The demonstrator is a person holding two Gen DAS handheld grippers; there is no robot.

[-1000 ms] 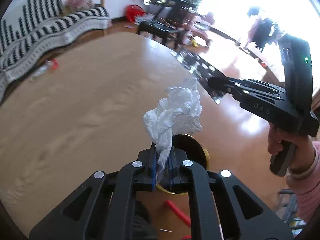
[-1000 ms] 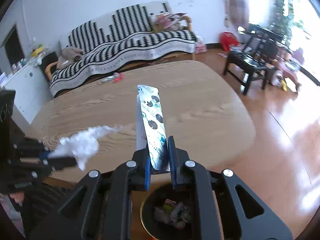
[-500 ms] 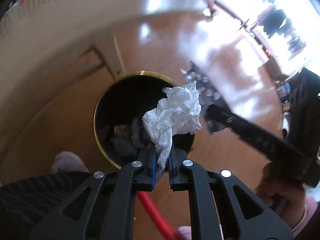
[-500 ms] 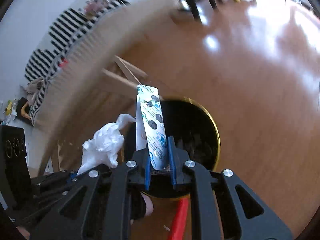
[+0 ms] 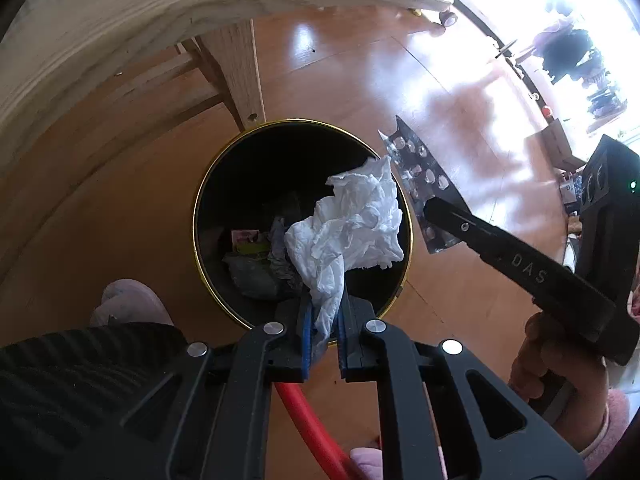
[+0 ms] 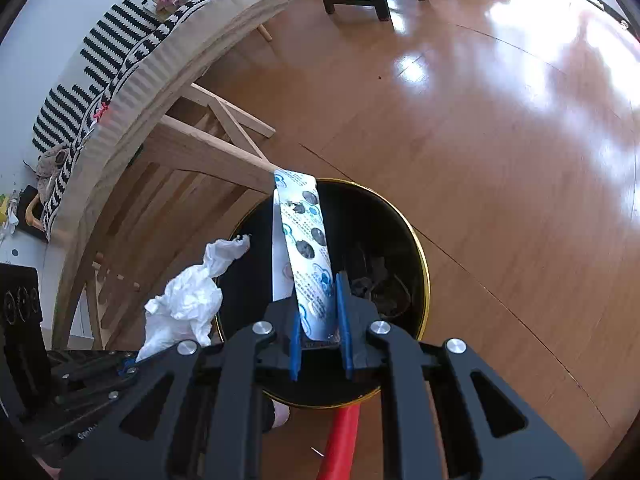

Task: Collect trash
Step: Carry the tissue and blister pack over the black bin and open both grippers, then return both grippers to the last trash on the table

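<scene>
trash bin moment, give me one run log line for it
left gripper: shut on tissue | right gripper: shut on blister pack | both above open trash bin | bin holds scraps | nothing released yet

Both hand-held grippers have dropped from above the tabletop point(image 5: 120, 20) and tipped downward, so the tissue point(image 5: 352, 224) and the blister pack point(image 6: 306, 256) now hang over the open bin point(image 5: 208, 184) on the floor.

Black tongs point(image 5: 323, 340) w/ blue pads, silver screws, "DAS" mark, pink sleeve point(image 5: 608, 420)
</scene>
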